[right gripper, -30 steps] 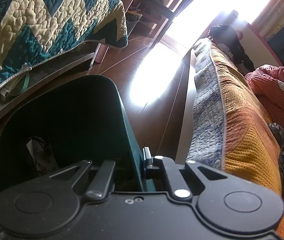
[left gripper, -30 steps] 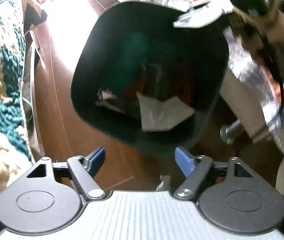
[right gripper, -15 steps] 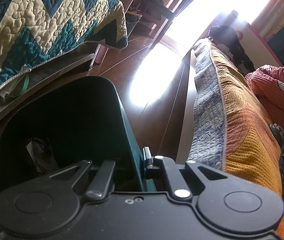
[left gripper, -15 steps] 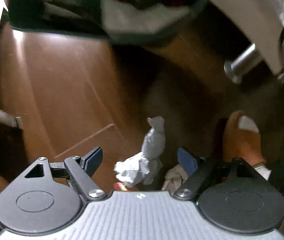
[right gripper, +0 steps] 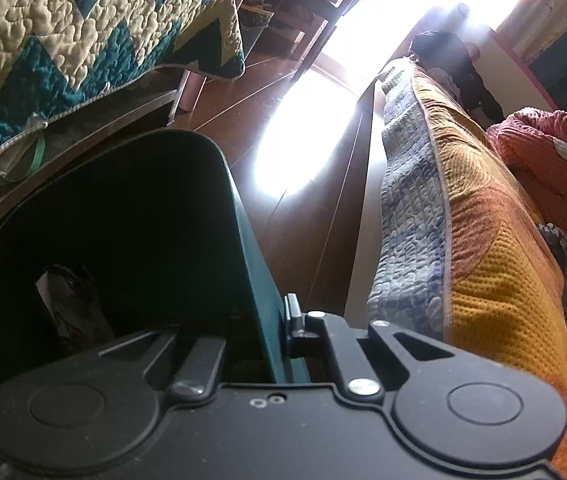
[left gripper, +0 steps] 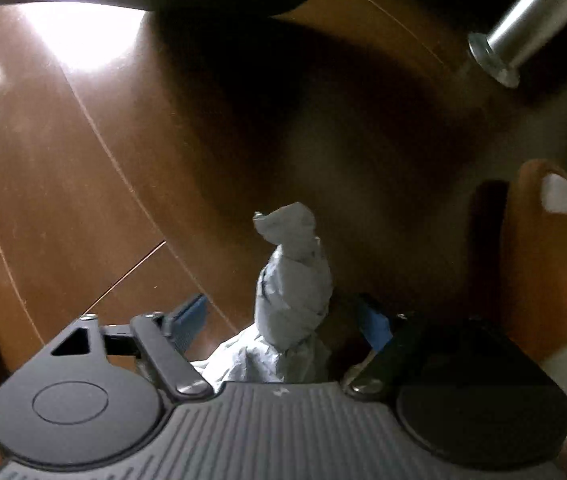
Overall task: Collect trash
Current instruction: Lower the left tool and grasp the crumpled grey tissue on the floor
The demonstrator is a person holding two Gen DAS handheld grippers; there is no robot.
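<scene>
A dark green trash bin (right gripper: 131,216) stands on the wooden floor (left gripper: 83,184) between two beds; the right tool (right gripper: 283,344) is clamped onto its rim. Over the floor, the left tool (left gripper: 283,322) is closing around a twisted white paper wad (left gripper: 293,284), pads not yet touching.
</scene>
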